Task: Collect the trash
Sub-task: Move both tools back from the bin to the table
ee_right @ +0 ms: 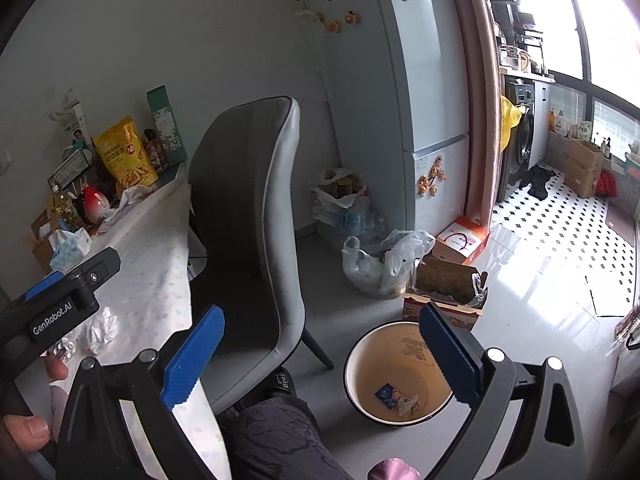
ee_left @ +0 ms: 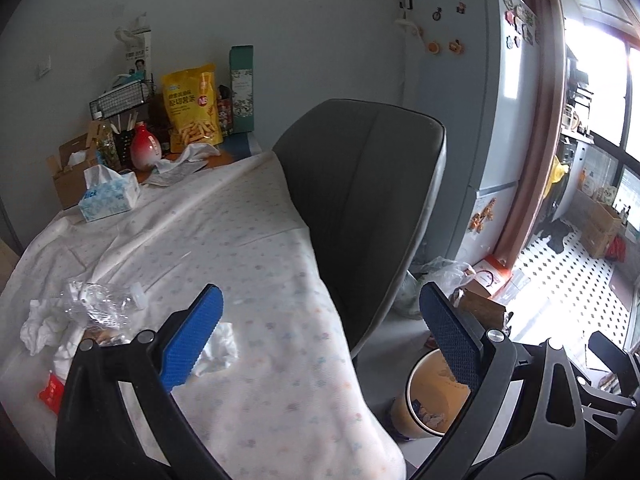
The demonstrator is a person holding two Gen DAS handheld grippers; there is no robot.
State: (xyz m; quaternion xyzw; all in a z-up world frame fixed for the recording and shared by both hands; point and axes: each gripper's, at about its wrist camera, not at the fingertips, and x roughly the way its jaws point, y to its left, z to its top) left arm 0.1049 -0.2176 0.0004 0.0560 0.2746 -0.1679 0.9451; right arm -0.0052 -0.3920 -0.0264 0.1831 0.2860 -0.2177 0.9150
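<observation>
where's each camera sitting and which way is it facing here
Left wrist: on the left gripper, above the table's near end, facing along the tablecloth toward crumpled tissues and the chair; own body: only its open blue fingers.
Right wrist: on the right gripper, right of the table, facing down at the bin on the floor; the person's leg and left gripper show.
Shared: chair, bin, fridge, yellow snack bag.

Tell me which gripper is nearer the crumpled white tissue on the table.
Left. The left gripper hangs open just above the crumpled tissue, one fingertip over it. The right gripper sits off the table's edge, above the trash bin.
</observation>
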